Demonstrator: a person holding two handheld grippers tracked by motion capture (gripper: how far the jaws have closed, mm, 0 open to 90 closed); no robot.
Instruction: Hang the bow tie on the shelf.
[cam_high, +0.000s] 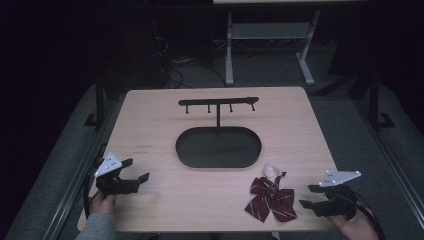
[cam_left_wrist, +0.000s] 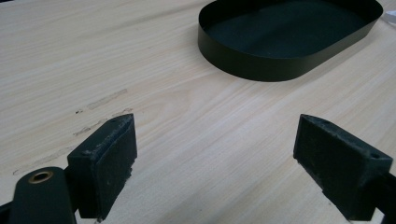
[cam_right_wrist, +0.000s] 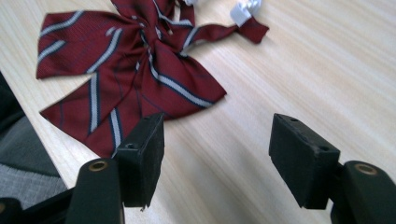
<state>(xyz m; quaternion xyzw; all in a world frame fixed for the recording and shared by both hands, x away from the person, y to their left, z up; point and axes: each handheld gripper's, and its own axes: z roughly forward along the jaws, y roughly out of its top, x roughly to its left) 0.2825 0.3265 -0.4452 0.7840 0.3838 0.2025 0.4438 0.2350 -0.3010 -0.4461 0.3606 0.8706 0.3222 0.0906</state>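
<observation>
A dark red bow tie (cam_high: 270, 197) with pale stripes and a white elastic loop lies near the table's front edge, right of centre; it appears again (cam_right_wrist: 135, 65) in the right gripper view just beyond the jaws. My right gripper (cam_high: 310, 196) hovers a short way to its right, open, nothing between its jaws (cam_right_wrist: 215, 149). My left gripper (cam_high: 135, 170) is at the front left, open and empty (cam_left_wrist: 215, 154) over bare wood. A black oval tray (cam_high: 218, 147) with a hook stand (cam_high: 218, 103) sits mid-table.
The tray's near wall (cam_left_wrist: 261, 63) lies ahead of the left jaws. The light wooden table (cam_high: 165, 125) has bare wood between the grippers. The table's front edge (cam_right_wrist: 28, 126) runs close to the bow tie. Desk legs and cables stand on the dark floor behind.
</observation>
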